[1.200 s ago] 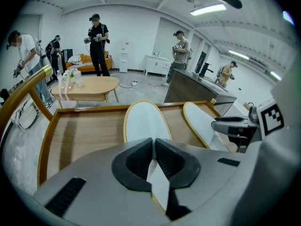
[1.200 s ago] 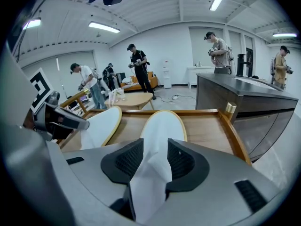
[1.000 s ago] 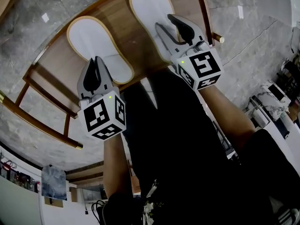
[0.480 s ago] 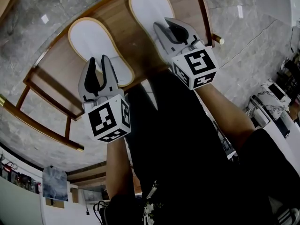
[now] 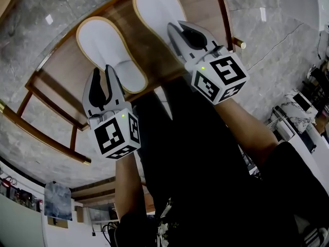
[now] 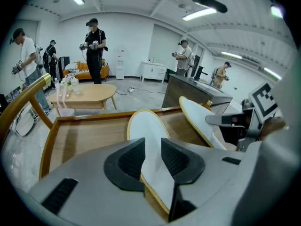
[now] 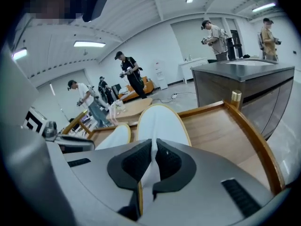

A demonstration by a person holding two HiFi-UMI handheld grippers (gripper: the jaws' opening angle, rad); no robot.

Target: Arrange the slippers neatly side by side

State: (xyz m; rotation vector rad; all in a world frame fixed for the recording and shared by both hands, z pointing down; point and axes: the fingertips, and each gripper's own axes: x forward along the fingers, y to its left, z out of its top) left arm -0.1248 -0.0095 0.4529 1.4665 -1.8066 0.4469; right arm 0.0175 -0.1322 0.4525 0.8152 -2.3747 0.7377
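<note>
Wooden table (image 5: 205,4) with a raised rim, stone floor (image 5: 288,24) below.

Two white slippers with tan edges lie on it, apart and not parallel. The right slipper (image 5: 157,9) reaches farther from the person than the left slipper (image 5: 105,48).

Left gripper (image 5: 107,68): fingers spread, having just narrowed a little. The left slipper's heel end runs between them in the left gripper view, and the pads are not clamped on it.

Right gripper (image 5: 177,25): fingers have just been closing and now pinch the heel edge of the right slipper, its white sole squeezed thin between the black pads in the right gripper view.

Other people stand in the room behind.
</note>
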